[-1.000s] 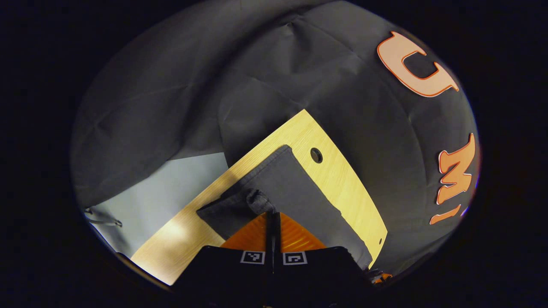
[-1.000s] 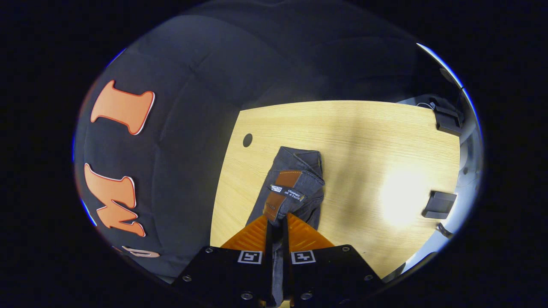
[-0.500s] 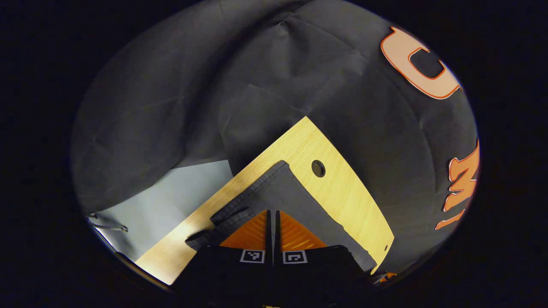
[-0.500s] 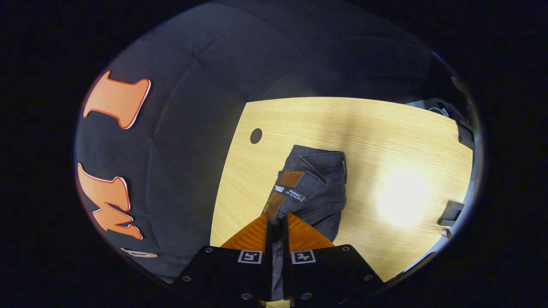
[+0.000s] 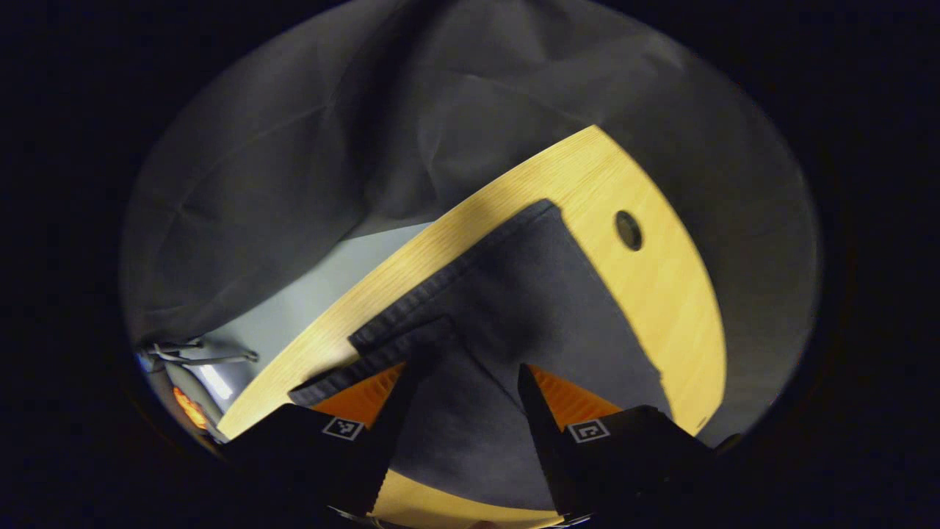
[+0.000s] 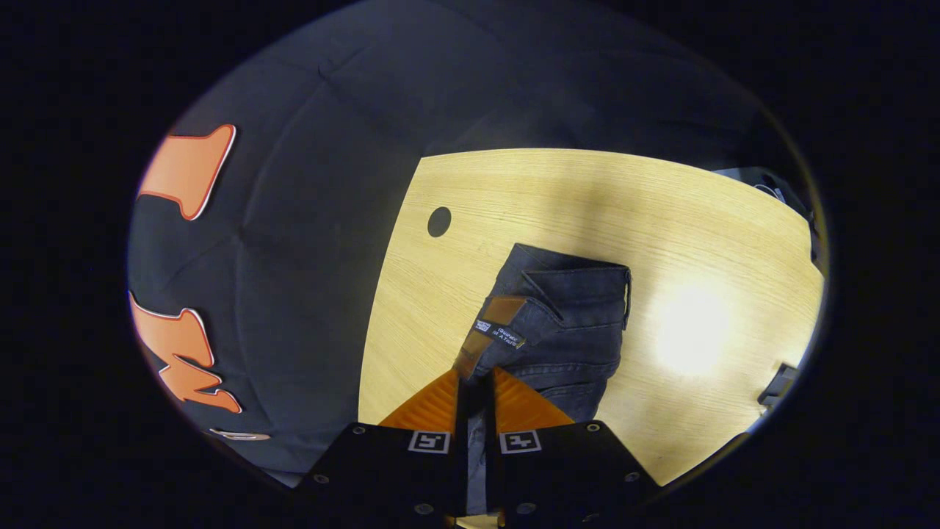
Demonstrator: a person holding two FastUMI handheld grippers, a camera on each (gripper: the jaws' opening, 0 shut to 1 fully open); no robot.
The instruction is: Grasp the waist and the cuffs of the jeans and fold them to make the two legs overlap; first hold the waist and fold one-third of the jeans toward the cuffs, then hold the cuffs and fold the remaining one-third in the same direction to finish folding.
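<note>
Jeans: I see the dark grey denim jeans lying on the pale wooden table, legs overlapped — cuffs near its edge.
Left gripper: orange fingers spread wide above the cloth, gripping nothing.
Right gripper: fingers pinched narrow on the waist, by the brown leather patch — that end lifted and bunched.
Table: round hole beside the jeans.

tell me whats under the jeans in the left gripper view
Under the jeans lies the light wooden table, bare around the round hole. One trouser leg lies on the other, cuffs staggered. The table beneath the denim is covered, so anything there cannot be seen.
</note>
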